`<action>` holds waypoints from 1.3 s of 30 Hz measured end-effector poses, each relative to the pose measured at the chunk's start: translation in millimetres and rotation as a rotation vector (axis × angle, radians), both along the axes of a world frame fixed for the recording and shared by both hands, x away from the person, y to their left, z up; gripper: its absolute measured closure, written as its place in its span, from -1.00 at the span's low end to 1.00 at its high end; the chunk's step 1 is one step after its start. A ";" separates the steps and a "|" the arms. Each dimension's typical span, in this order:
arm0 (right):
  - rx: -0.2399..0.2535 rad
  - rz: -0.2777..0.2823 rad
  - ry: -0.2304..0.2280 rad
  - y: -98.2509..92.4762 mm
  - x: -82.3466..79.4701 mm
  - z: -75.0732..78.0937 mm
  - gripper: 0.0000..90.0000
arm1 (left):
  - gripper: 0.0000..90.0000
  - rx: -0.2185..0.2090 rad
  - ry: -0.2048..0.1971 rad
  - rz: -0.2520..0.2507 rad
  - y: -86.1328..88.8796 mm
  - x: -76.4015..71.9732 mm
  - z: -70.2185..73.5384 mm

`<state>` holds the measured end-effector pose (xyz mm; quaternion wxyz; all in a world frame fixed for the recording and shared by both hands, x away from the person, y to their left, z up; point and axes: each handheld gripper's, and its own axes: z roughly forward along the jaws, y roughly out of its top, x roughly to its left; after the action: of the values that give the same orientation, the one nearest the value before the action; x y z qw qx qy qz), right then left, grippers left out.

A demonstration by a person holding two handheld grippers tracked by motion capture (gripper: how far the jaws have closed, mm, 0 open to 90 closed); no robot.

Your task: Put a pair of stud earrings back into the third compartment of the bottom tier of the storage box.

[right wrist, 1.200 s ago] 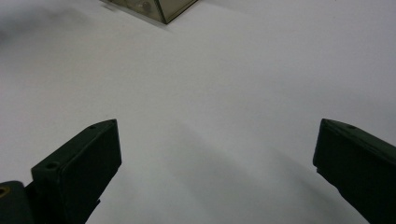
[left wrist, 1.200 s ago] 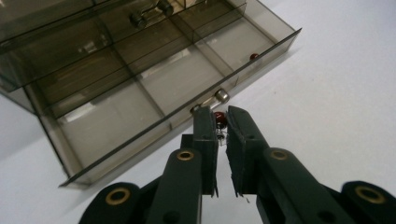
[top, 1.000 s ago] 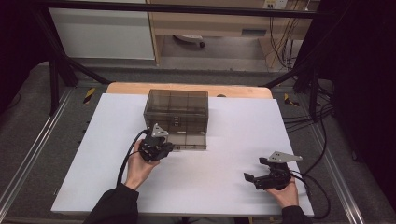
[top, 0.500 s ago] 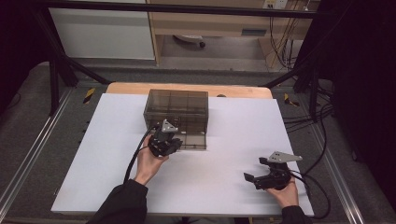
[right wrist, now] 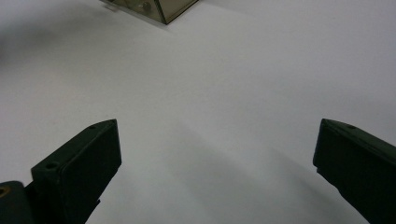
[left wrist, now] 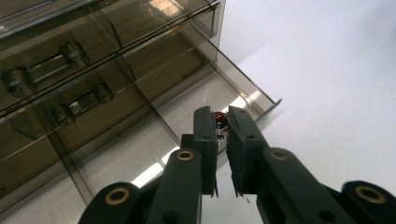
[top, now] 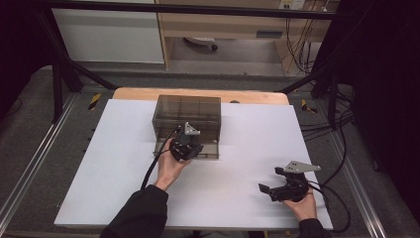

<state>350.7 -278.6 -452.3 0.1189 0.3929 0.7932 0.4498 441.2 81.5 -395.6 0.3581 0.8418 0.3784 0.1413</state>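
Smoked clear drawer cabinet [top: 188, 116] standing on the white table cover [top: 114, 163], toward its far middle, with the lowest drawer [top: 208, 152] pulled out toward the person. 2 more drawer fronts stacked above it in the left gripper view, each with a moulded handle [left wrist: 39, 70].

Left gripper [top: 187, 147] held over the open drawer in the left hand [top: 171, 166], cable trailing back along the sleeve. In its own view, jaws drawn close together with just a narrow gap, pinching a small red and silvery object [left wrist: 220, 119] at the tips; too small and too hidden to name. Object poised above the front right part of the drawer [left wrist: 243, 95], near its front lip; whether touching the drawer floor cannot be told.

Right gripper [top: 277, 188] well apart from the cabinet, low at the near right of the table cover, cradled in the right hand [top: 302, 203], grey 3-cornered plate [top: 299, 167] on top. Jaws spread wide in the right gripper view, nothing between them but bare white surface [right wrist: 219, 116]. A corner of the cabinet [right wrist: 154, 8] just visible at the top edge of that view.

Wooden tabletop edge [top: 198, 94] showing beyond the cover.
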 end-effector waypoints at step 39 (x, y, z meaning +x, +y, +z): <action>0.003 -0.001 0.002 -0.1 -0.7 0.5 -0.97 | 0.02 0.009 -0.002 -0.007 -0.4 11.4 -8.7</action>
<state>350.0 -278.7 -451.8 0.1179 0.3941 0.7923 0.4506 452.6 81.1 -404.3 0.3551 0.8446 0.3745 0.1425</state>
